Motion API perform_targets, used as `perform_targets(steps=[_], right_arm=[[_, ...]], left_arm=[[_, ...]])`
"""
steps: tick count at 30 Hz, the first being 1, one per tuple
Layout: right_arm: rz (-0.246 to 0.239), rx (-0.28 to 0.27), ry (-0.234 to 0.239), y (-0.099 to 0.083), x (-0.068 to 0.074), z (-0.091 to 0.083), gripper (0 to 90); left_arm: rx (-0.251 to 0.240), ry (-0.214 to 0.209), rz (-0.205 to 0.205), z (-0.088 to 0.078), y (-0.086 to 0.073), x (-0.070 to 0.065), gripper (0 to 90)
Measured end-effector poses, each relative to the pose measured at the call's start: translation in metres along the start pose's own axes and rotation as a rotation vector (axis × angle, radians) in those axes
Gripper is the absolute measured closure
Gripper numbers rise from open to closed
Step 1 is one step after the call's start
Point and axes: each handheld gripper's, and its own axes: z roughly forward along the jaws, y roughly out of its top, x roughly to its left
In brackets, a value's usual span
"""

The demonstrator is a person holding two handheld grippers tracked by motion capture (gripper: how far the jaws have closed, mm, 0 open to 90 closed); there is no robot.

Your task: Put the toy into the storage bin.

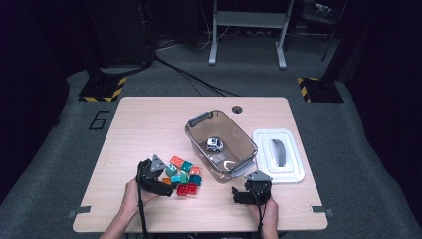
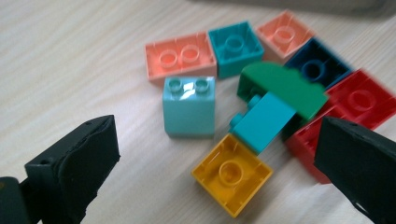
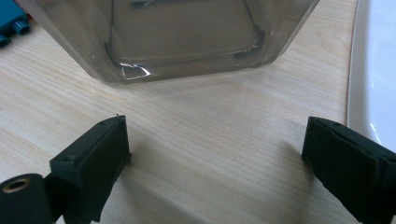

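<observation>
We see a cluster of plastic toy bricks (image 2: 243, 93) on the wooden counter (image 2: 70, 56): salmon, teal, red, a yellow square brick (image 2: 232, 173) lying studs-down, a pale blue one (image 2: 189, 106) upright.

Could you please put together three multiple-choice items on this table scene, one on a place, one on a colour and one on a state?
1. Where is the toy car?
A. Inside the clear bin
B. On the white lid
C. Among the bricks

2. What colour is the brick nearest the left tongs, lying hollow side up?
A. Purple
B. Yellow
C. White

3. How do the jaws of the right tongs stand?
A. Clamped on the bin's handle
B. Shut on a brick
C. Open, with nothing between them

Answers:
1. A: the high view shows the car on the bin's floor.
2. B: the left gripper view shows a yellow brick just ahead, between the jaws' lines.
3. C: the right gripper view shows the jaws wide apart over bare table, short of the bin.
</observation>
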Motion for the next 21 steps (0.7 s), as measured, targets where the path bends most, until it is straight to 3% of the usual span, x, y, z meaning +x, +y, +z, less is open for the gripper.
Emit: perform_targets(steps=[3,7,18,21], right_arm=[[0.001,-0.001,-0.002,0.0,0.0,0.0,6.9],[0.0,0.0,0.0,0.0,0.0,0.0,7.0],[0.0,-0.002,-0.002,0.0,0.0,0.0,7.2],[0.0,-0.002,-0.002,0.0,0.0,0.0,7.3]], left_arm=[[-0.002,0.013,-0.007,0.004,-0.008,0.0,5.7],[-0.001,-0.01,-0.009,0.005,-0.016,0.002,13.6],[-0.017,0.015,-0.045,0.001,-0.029,0.013,24.3],[-0.049,0.002,-0.069,0.001,-0.031,0.016,31.8]])
